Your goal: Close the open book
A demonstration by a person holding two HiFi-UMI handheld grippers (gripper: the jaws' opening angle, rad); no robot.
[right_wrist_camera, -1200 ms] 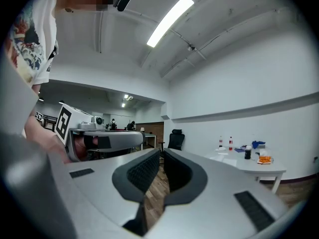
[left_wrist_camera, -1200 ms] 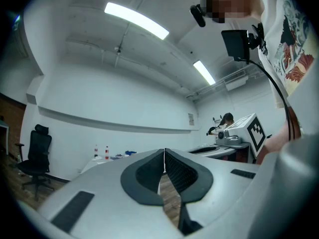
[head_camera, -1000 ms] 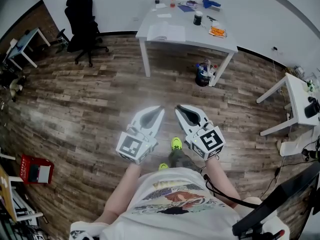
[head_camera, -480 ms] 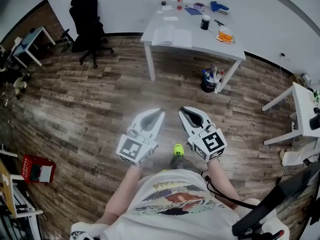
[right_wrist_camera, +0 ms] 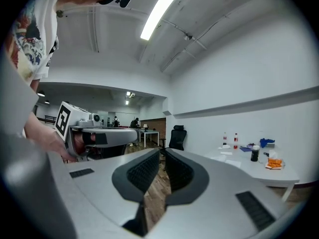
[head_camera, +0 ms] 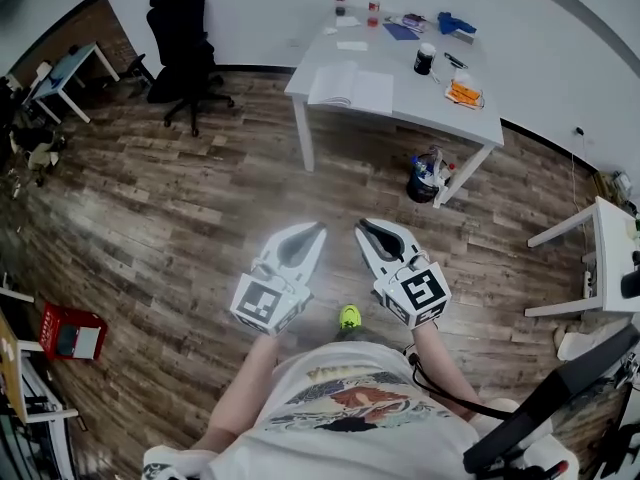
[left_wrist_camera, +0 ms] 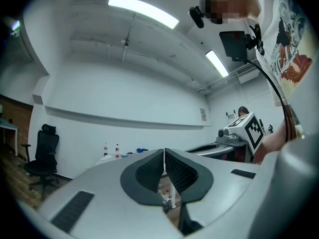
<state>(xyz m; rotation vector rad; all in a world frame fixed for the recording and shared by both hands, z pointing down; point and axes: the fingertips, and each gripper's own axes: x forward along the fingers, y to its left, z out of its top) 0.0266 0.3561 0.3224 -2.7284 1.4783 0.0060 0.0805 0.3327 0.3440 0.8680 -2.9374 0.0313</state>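
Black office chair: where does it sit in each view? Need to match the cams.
Head view: black office chair, upper left, near the wall.
Left gripper view: far left edge, on the wood floor.
Right gripper view: centre of the frame, in the distance.
Shared landmark: the two bottles on the white table, visible in all three.

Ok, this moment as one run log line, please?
open book: lies open on white table, untouched | left gripper: shut, empty | right gripper: shut, empty
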